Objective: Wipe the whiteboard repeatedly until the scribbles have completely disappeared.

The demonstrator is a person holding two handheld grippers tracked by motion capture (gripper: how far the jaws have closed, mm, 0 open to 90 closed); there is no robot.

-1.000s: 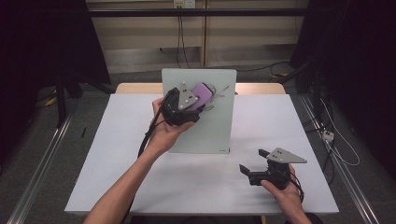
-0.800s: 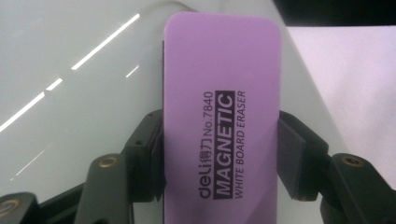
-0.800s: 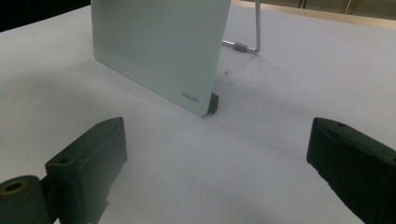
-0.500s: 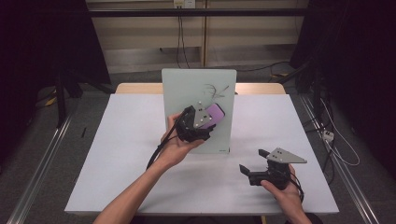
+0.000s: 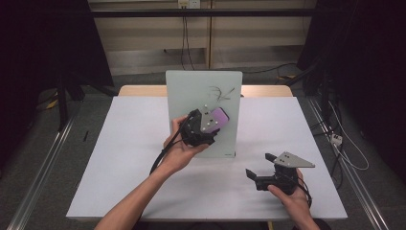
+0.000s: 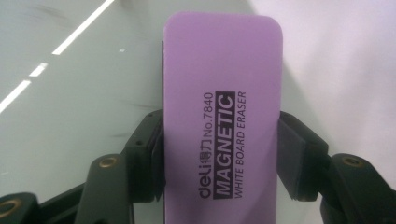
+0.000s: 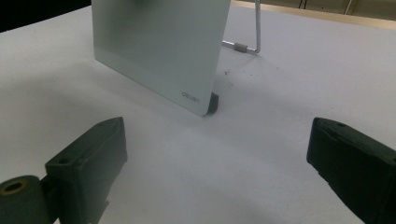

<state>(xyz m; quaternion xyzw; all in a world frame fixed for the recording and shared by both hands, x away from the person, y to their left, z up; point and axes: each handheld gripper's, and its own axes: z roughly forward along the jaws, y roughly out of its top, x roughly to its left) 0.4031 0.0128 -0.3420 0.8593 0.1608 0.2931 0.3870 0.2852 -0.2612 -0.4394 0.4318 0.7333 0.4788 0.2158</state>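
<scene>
Left gripper (image 5: 216, 125) clenched on purple whiteboard eraser (image 6: 223, 116) against standing whiteboard (image 5: 191, 91); right gripper (image 5: 261, 165) released, resting on table (image 5: 124, 143)

We look along right gripper (image 7: 217, 172): two black jaws rise from bottom corners, set wide apart, nothing between them but bare white desk (image 7: 289, 84). Ahead we see lower corner of pale whiteboard (image 7: 159, 46) standing on desk, leaning back, small grey logo near its bottom edge. Dark foot (image 7: 213, 103) under that corner touches desk. Behind board, thin metal support rod (image 7: 256, 28) runs down and bends along desk. Few dark specks on desk near foot.
</scene>
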